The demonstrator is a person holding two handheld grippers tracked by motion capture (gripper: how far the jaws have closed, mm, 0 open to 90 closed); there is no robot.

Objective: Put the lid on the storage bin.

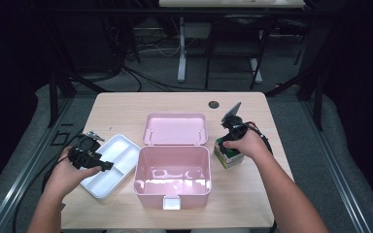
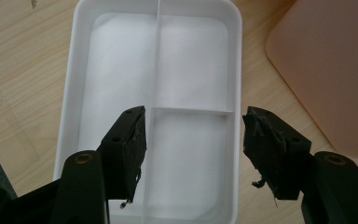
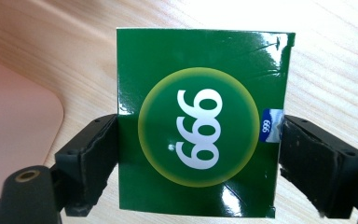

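A green carton printed "999" in white stands on the wooden table, right of the pink box in the high view. My right gripper has a jaw pressed to each side of it, shut on it. A white tray with dividers lies left of the pink box. Just above the tray, my left gripper hangs open over its near compartments, holding nothing.
The pink storage box sits mid-table, its lid swung back flat; its corner shows in both gripper views. A dark grommet hole lies near the table's far edge. Desk legs and cables stand beyond the table.
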